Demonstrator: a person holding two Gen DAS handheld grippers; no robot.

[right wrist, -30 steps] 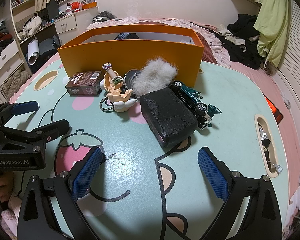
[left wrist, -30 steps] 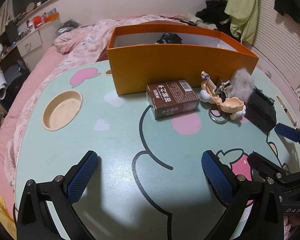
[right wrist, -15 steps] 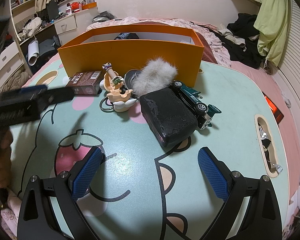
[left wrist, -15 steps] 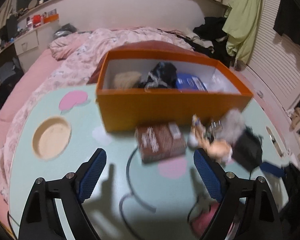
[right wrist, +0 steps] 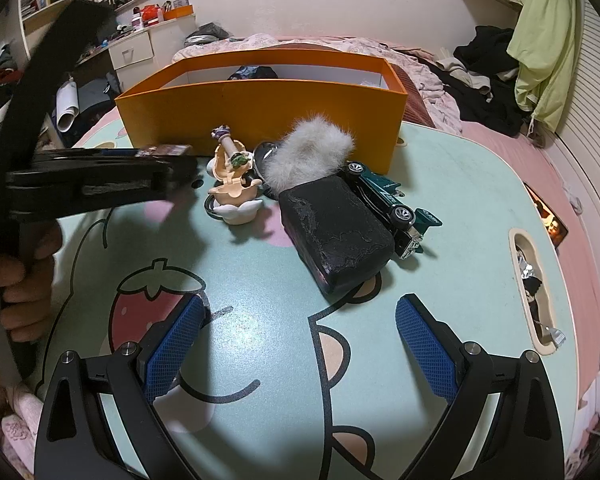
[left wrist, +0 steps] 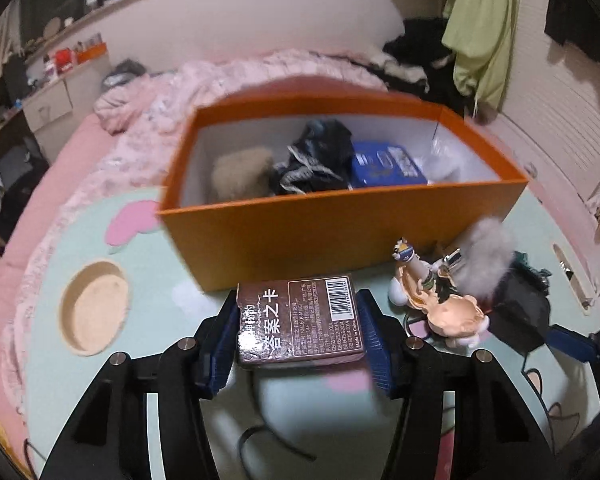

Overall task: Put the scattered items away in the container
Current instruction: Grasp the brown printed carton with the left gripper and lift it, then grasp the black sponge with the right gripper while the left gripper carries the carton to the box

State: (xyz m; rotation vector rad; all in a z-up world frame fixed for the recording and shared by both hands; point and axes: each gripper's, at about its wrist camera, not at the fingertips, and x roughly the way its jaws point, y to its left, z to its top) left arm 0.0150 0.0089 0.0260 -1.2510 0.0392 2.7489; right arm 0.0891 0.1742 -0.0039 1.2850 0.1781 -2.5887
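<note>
Spreading across both views, a mint-green cartoon-printed table (right wrist: 440,160) is carrying everything, with pink bedding (left wrist: 112,152) lying behind it. Standing at the table's far side is the orange container (left wrist: 340,228), its top open; a tan fuzzy item (left wrist: 240,174), a dark crumpled bundle (left wrist: 320,158) and a blue box (left wrist: 388,166) are already sitting inside it. In front of the container's near wall, a black pouch (right wrist: 336,232) is lying on the table with a grey fur puff (right wrist: 312,148) resting against its far end and a teal toy car (right wrist: 392,200) touching its right side. Just left of these, a cream figurine keychain (right wrist: 232,184) is sitting on the tabletop.

The left gripper (left wrist: 298,334) is closing, its blue pads (left wrist: 224,344) pressing against both sides of a brown card box (left wrist: 300,320), which is lying just before the container's near wall; whether it is lifted off the table I cannot tell. A hand (right wrist: 24,280) is clutching that gripper's handle in the right wrist view. The right gripper (right wrist: 298,348) is hovering low over bare tabletop, its jaws standing wide apart with nothing between them, the pouch lying just beyond its tips.
</note>
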